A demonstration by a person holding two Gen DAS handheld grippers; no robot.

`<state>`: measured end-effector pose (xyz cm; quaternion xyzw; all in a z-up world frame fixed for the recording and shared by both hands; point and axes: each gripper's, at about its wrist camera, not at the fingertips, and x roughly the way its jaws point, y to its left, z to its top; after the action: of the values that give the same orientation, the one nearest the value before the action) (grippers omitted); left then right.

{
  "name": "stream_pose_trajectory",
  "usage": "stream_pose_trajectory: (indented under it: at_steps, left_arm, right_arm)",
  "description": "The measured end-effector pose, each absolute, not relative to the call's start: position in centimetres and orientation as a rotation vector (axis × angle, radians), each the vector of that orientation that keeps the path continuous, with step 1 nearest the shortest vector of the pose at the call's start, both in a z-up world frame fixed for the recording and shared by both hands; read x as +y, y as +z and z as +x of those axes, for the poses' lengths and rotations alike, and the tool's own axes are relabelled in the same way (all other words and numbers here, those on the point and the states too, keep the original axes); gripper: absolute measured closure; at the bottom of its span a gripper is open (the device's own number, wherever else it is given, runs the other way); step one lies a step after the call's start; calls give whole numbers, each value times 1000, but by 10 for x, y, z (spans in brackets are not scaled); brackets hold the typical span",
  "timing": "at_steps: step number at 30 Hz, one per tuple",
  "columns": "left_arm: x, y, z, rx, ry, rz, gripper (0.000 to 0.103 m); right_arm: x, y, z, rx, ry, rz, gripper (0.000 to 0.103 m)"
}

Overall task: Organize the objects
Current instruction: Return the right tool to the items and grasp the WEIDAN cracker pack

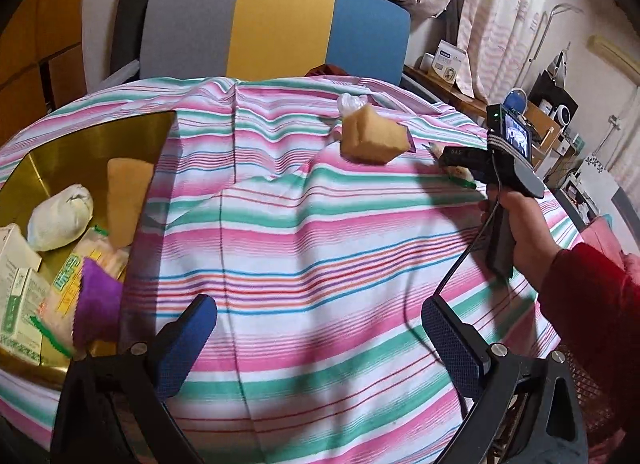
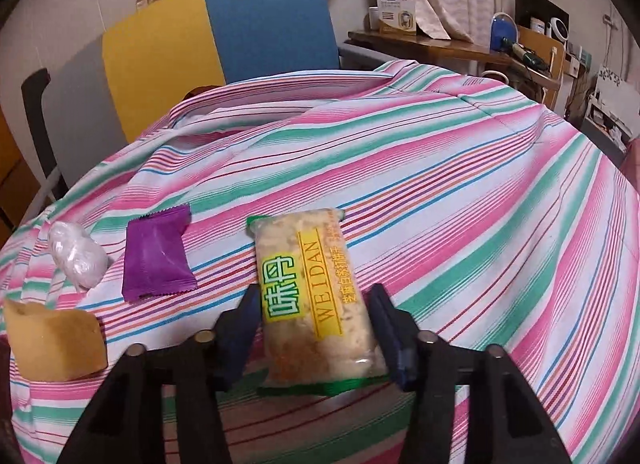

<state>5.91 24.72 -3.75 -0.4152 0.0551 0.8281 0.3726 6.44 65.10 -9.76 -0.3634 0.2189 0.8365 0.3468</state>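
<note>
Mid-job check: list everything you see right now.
cracker packet: one, clear with yellow-green label, on cloth between right fingers
purple packet: one, purple, on cloth left of it
white wad: one, white, farther left
sponge block: one, yellow, nearest left edge
gold tray: one, gold, holding sorted items
striped cloth: one, pink-green-white, covering table
chair: one, grey-yellow-blue, behind table
left gripper: open, empty, over cloth
right gripper: flanks cracker packet, contact unclear
</note>
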Motion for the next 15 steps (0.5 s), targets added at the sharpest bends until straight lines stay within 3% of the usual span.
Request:
stream_pose_trajectory:
  at_steps: [3,15]
  left_arm:
    - [252,-36,56,136,2119,-1070,0]
    - [293,-20,26,119,2133,-1033,0]
  right_arm:
    - [652,-95,66,576,2178,-939,57]
    - [597,-91,103,653,2265,-985,58]
